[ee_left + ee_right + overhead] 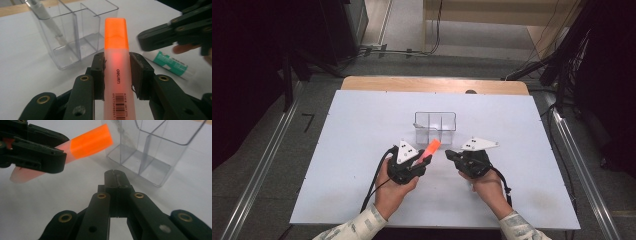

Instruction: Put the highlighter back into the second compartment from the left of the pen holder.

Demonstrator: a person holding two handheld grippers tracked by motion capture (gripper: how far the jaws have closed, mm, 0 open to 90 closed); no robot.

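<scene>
My left gripper (424,158) (116,58) is shut on an orange highlighter (432,147) (116,42). The highlighter's cap points toward a clear plastic organizer (435,128) (75,37) just beyond it. A white pen (47,18) stands in one compartment of the organizer. My right gripper (450,155) (115,173) sits just right of the left one, shut with nothing between its fingers. In the right gripper view the highlighter (88,143) hangs tilted in the left gripper (32,152), in front of the organizer (150,150).
A white tube with a green label (172,65) lies on the white table (362,130) under the right gripper. The table's wooden far edge (432,84) runs behind the organizer. Bare surface lies to the left and right of both hands.
</scene>
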